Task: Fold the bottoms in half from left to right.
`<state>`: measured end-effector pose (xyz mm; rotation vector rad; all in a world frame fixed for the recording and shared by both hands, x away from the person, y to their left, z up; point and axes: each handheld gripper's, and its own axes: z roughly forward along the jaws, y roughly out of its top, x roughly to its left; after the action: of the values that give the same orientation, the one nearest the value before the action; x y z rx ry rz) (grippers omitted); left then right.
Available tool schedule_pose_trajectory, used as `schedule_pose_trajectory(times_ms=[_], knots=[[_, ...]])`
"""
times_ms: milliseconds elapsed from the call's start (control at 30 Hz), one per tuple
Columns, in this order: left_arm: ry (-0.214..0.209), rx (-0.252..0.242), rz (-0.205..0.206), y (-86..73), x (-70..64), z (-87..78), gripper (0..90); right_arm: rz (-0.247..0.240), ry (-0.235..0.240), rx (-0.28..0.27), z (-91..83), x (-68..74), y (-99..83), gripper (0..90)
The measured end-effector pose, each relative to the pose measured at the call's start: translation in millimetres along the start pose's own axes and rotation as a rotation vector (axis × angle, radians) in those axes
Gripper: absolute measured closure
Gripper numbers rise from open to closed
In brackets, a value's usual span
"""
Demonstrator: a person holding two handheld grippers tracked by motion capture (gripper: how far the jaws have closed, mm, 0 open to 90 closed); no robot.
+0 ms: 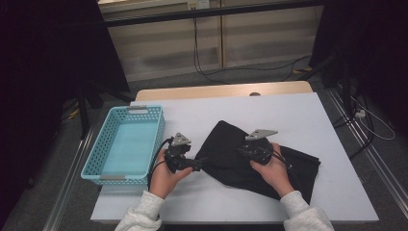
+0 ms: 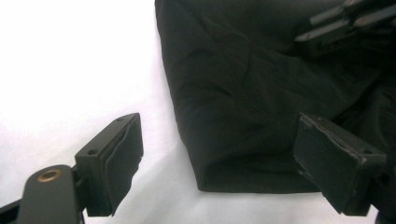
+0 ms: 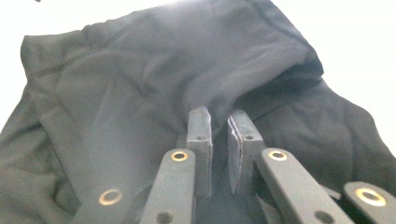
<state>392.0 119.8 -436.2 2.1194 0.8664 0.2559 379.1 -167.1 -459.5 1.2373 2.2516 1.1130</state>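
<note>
Jaws of the left gripper (image 2: pixel 217 165) stand wide apart, straddling the folded corner of a black garment (image 2: pixel 261 93) without pinching it; one pad hangs over bare white table (image 2: pixel 70 70), the other over the cloth. Jaws of the right gripper (image 3: pixel 219 140) are drawn narrow, a thin gap between them, and a ridge of the garment (image 3: pixel 154 79) rises just beyond their tips; whether cloth is caught there cannot be told. From above, the garment (image 1: pixel 293 166) lies crumpled mid-table, the left gripper (image 1: pixel 198 164) at its left edge and the right gripper (image 1: pixel 244 150) over its middle. A light-blue perforated basket (image 1: pixel 103 144) sits to the left, apart from the cloth.
</note>
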Motion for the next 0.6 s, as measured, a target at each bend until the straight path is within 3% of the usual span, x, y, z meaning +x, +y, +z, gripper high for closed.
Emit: schedule_pose_trajectory(times_ms=[200, 400, 600], knots=[[0.004, 0.001, 0.010, 1.4, 1.0, 0.2, 16.3, 0.002, 0.020, -0.043, -7.8, 2.5, 5.6, 81.0], [-0.002, -0.001, 0.000, 0.4, 0.3, 1.9, 16.3, -0.005, 0.049, -0.082, -11.0, 6.4, 9.3, 88.2], [0.004, 0.005, -0.001, -1.1, 0.9, 2.2, 16.3, 0.036, 0.045, -0.035, -6.0, 2.1, 5.2, 80.6]])
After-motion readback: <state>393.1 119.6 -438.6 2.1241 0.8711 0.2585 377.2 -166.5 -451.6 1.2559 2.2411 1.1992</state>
